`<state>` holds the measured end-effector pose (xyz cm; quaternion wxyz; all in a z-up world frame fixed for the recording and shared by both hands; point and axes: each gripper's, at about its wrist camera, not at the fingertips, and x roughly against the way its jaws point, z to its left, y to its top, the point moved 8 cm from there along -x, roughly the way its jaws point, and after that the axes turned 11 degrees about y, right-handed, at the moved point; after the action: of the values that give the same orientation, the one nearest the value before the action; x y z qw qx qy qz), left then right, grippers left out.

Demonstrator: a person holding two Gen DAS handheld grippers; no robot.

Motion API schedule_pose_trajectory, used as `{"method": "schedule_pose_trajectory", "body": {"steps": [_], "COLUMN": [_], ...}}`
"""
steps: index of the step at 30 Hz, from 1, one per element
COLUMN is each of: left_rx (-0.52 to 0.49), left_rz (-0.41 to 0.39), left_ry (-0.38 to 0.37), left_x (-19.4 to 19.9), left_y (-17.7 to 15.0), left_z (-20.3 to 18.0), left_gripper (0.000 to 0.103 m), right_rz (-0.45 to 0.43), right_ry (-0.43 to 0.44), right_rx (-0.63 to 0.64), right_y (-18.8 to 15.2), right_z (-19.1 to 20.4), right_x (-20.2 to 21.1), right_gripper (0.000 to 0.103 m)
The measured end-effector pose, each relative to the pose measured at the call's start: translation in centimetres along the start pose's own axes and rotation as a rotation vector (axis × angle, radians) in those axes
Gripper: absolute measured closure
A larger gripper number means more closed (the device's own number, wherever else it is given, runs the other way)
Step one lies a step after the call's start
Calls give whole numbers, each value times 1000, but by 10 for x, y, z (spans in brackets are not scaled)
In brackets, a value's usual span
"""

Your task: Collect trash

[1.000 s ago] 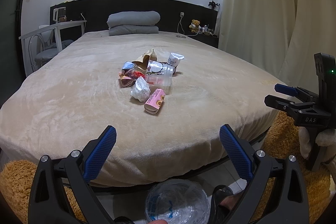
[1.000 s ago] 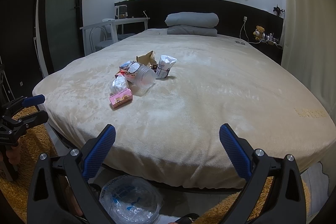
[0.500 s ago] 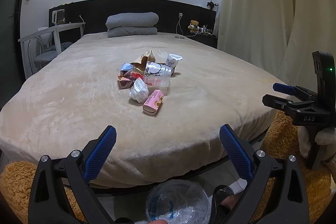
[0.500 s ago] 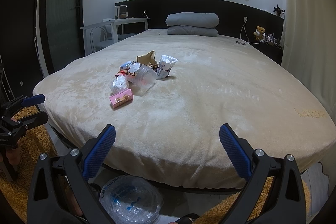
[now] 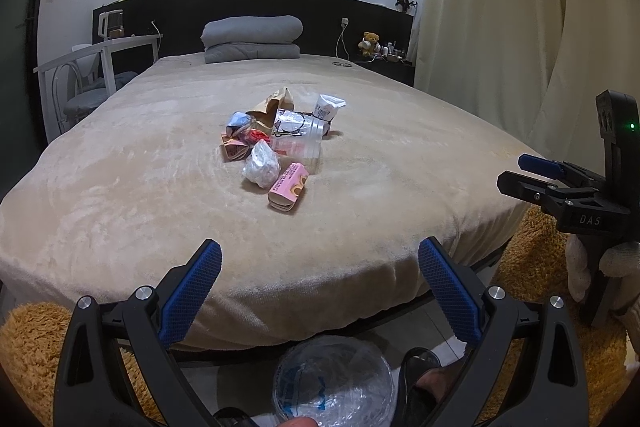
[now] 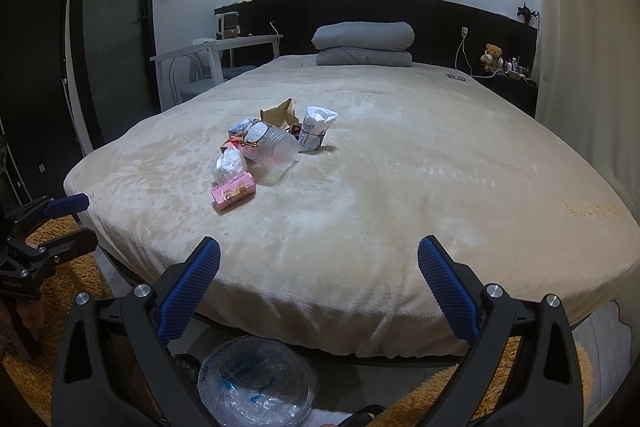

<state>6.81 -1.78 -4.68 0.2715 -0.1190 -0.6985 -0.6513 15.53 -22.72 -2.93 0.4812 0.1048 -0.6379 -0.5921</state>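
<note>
Trash [image 5: 280,147] sits heaped mid-bed [image 5: 120,195], well ahead of both my sets of jaws. From my left gripper [image 5: 318,287], spread wide and empty, the pile runs from folded wrappers through a crumpled plastic wad and pink box [image 5: 288,186] to a clear cup. Below, a plastic-lined bin [image 5: 334,381] looks empty. My right gripper [image 6: 318,287] is likewise released.
</note>
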Motion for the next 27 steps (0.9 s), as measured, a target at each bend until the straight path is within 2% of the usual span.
{"method": "schedule_pose_trajectory", "body": {"steps": [12,16,22,27], "left_rx": [29,45,108,98], "left_rz": [79,101,166,233], "left_ry": [0,-14,-82,-111], "left_x": [-23,-38,-69,-96], "left_y": [11,23,38,43], "left_z": [10,15,22,19], "left_gripper": [7,7,7,7], "right_rz": [19,25,51,85], "right_ry": [28,52,118,160], "right_rx": [-30,-50,-110,-141], "right_y": [30,50,81,101], "right_z": [-12,-23,-37,-47], "right_x": [-19,-38,-76,-113], "right_gripper": [5,5,5,5]}}
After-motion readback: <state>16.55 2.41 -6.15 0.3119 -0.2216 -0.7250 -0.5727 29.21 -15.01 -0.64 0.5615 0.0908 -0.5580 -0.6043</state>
